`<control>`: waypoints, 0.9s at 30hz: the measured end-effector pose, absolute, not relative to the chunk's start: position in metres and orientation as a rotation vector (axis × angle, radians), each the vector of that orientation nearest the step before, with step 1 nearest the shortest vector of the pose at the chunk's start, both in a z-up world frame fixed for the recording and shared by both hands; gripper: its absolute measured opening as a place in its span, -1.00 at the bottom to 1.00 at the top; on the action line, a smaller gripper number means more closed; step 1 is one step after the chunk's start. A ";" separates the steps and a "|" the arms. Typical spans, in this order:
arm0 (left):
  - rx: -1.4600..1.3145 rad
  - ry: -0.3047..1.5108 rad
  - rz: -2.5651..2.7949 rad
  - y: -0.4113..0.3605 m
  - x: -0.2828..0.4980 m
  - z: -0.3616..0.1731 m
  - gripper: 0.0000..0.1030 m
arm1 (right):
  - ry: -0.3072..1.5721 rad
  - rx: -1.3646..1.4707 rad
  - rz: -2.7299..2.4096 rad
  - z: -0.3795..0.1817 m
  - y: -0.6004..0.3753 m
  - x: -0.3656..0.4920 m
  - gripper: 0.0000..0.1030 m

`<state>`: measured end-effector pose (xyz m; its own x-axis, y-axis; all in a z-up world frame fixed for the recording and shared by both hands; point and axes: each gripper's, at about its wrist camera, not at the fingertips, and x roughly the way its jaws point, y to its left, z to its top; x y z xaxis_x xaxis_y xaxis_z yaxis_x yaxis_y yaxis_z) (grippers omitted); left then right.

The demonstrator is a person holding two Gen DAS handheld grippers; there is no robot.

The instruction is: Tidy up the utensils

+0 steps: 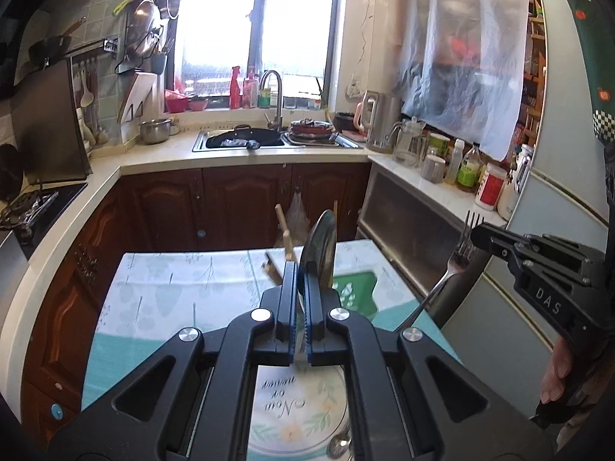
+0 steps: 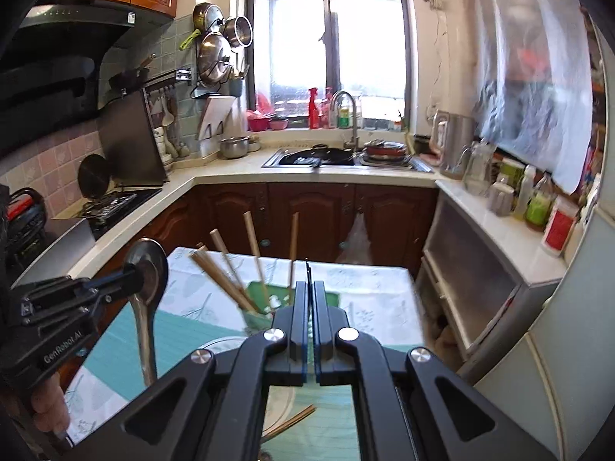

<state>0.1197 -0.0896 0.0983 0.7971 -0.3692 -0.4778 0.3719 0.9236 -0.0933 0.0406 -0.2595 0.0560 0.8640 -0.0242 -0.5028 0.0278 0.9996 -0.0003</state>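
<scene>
My left gripper (image 1: 301, 280) is shut on a metal spoon (image 1: 321, 246), bowl up, held above the table; it also shows in the right wrist view (image 2: 127, 274) with the spoon (image 2: 148, 269) hanging handle down. My right gripper (image 2: 310, 288) is shut on a metal fork (image 2: 307, 269), seen edge-on; in the left wrist view the fork (image 1: 459, 253) stands tines up in that gripper (image 1: 478, 232). A green holder (image 2: 269, 297) on the table holds several wooden chopsticks (image 2: 253, 246). It shows in the left wrist view (image 1: 355, 288) too.
A floral plate (image 1: 296, 415) with another spoon (image 1: 340, 443) lies under the left gripper. Loose chopsticks (image 2: 292, 420) lie on the plate's edge. The table (image 1: 173, 292) has a patterned cloth. Counters, a sink (image 2: 311, 159) and a fridge (image 2: 538, 345) surround it.
</scene>
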 end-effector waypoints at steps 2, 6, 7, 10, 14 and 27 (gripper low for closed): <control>-0.012 0.491 -0.417 -0.098 0.132 0.105 -0.98 | 0.518 0.003 -0.055 0.060 -0.267 0.049 -0.98; -0.025 0.445 -0.427 -0.120 0.160 0.111 -0.98 | 0.498 -0.019 -0.130 0.062 -0.280 0.066 -0.98; -0.030 0.440 -0.433 -0.127 0.169 0.111 -0.98 | 0.494 -0.027 -0.145 0.062 -0.282 0.070 -0.98; -0.037 0.444 -0.435 -0.148 0.197 0.104 -0.98 | 0.479 -0.056 -0.182 0.056 -0.287 0.085 -0.98; 0.008 0.441 -0.430 -0.180 0.226 0.083 -0.98 | 0.489 -0.067 -0.199 0.039 -0.294 0.105 -0.98; 0.211 0.443 -0.413 -0.253 0.270 -0.014 -0.98 | 0.513 -0.107 -0.181 0.002 -0.295 0.127 -0.98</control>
